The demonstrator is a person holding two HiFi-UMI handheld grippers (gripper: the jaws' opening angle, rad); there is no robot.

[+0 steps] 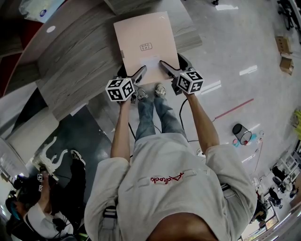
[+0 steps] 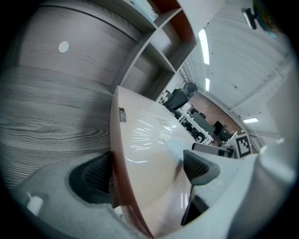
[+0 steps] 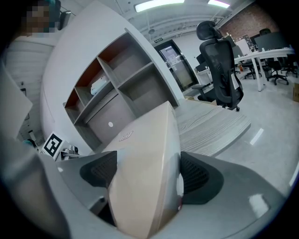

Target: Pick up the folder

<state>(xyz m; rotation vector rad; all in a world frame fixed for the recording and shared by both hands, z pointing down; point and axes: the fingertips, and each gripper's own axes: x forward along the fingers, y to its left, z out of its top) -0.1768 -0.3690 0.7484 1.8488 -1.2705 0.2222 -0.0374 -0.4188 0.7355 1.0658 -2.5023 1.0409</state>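
Curved grey wood-grain counter fills the upper left of the head view, with open cubby shelving built into it, red-brown inner panels. Floor is glossy grey and reflects the ceiling strip lights. Red line on the floor, black mesh bin near it. Cardboard boxes at the right edge. Black high-back office chair, white desks, brick wall behind.

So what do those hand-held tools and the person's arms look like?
The left tongs and right tongs are pale grey, with dark ribbed pads and a white cube of black square markers on each. A black cable hangs down. The person wears a light grey short-sleeved shirt with red script.
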